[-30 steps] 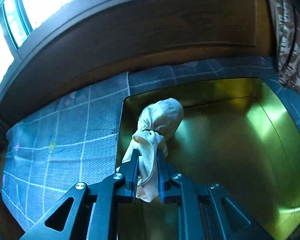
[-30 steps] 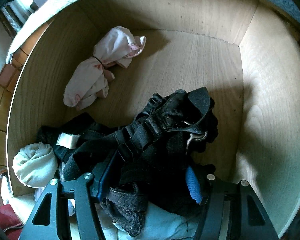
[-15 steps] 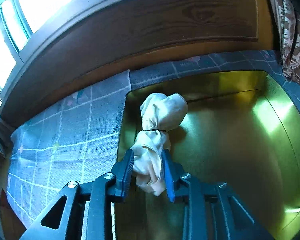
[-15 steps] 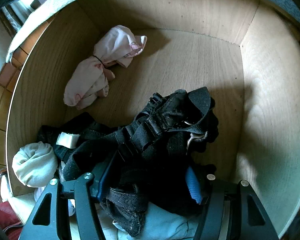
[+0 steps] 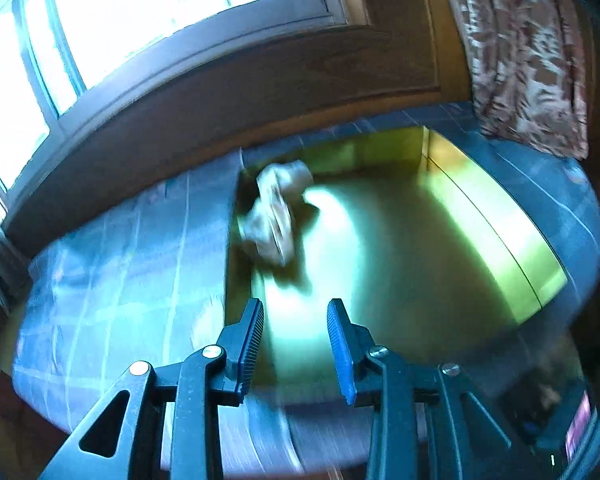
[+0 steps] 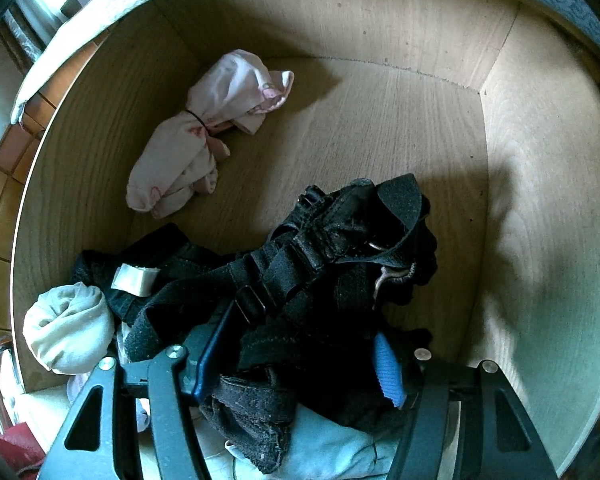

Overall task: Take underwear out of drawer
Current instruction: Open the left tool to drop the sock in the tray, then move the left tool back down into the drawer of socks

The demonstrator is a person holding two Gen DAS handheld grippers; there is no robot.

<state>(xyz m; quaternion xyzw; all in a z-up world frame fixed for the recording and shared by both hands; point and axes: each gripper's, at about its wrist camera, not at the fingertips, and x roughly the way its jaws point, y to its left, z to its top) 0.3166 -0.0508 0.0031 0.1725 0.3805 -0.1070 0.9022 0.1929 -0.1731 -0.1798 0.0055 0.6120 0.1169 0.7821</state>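
My left gripper (image 5: 296, 308) hangs over the near part of a yellow-green tray (image 5: 480, 220), its jaws opening with nothing between them. A white tied underwear bundle (image 5: 276, 216) lies free in the tray's far left corner, well ahead of the fingertips; this view is blurred. In the right wrist view my right gripper (image 6: 300, 356) points down into a wooden drawer (image 6: 380, 128). It is shut on a bunched black strappy underwear piece (image 6: 320, 264) that fills the gap between its pads. A pink-white tied bundle (image 6: 204, 136) lies at the drawer's back left.
A blue checked cloth (image 5: 120, 260) covers the surface around the tray, under a bright window (image 5: 140, 20) and a patterned curtain (image 5: 532, 60). In the drawer, a pale rolled bundle (image 6: 66, 328) sits front left and a light blue garment (image 6: 332, 444) lies under the black one.
My left gripper has opened, let go of the white bundle and drawn back from it; the bundle now lies in the tray. The right gripper and the drawer's contents have not moved.
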